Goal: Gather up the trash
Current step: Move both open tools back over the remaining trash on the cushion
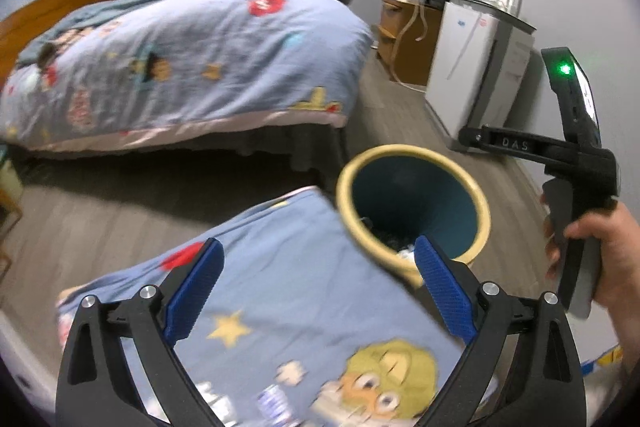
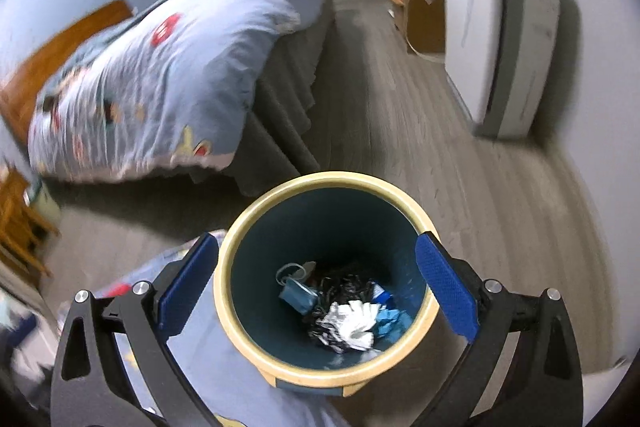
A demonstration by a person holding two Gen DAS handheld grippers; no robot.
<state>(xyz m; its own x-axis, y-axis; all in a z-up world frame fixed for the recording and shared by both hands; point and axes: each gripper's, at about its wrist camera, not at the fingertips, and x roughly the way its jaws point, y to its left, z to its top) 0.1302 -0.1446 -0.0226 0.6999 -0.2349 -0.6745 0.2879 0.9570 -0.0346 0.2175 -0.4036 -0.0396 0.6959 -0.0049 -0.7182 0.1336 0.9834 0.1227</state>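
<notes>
Bedroom, grey wood floor (image 2: 460, 163). Both views blurred in parts.

Your left gripper (image 1: 318, 283) has its tongs spread wide, blue pads (image 1: 196, 287) well apart, nothing between them. Beneath it lies a blue cartoon-print cushion (image 1: 280, 311), a star and a yellow figure on the cover. The cushion's far corner, at 1 o'clock from the gripper, overlaps the bin's rim in this view; whether they touch, you cannot tell.

Your right gripper (image 2: 316, 283) is also spread wide and pinches nothing. It hangs over the trash bin (image 2: 240, 267), looking down the mouth, one pad showing at either side of the rim. In the left wrist view the same gripper shows at 3 o'clock, your right hand (image 1: 600, 251) wrapped round its handle, a green light on top.

The trash bin: round, cream rim, dark teal inside, standing upright on the floor just beside the cushion. The trash (image 2: 344, 311) sits at the bottom: crumpled white paper, black-and-white wrapper, a blue packet, a bit of blue scrap. In the left wrist view the trash bin (image 1: 480, 203) sits at 1 o'clock.

Bed (image 1: 192, 59) with a matching blue cartoon quilt at 11 o'clock, wooden headboard at its far left. White appliance (image 2: 500, 39) against the wall at 2 o'clock, wooden cabinet (image 1: 412, 39) just beyond it.
</notes>
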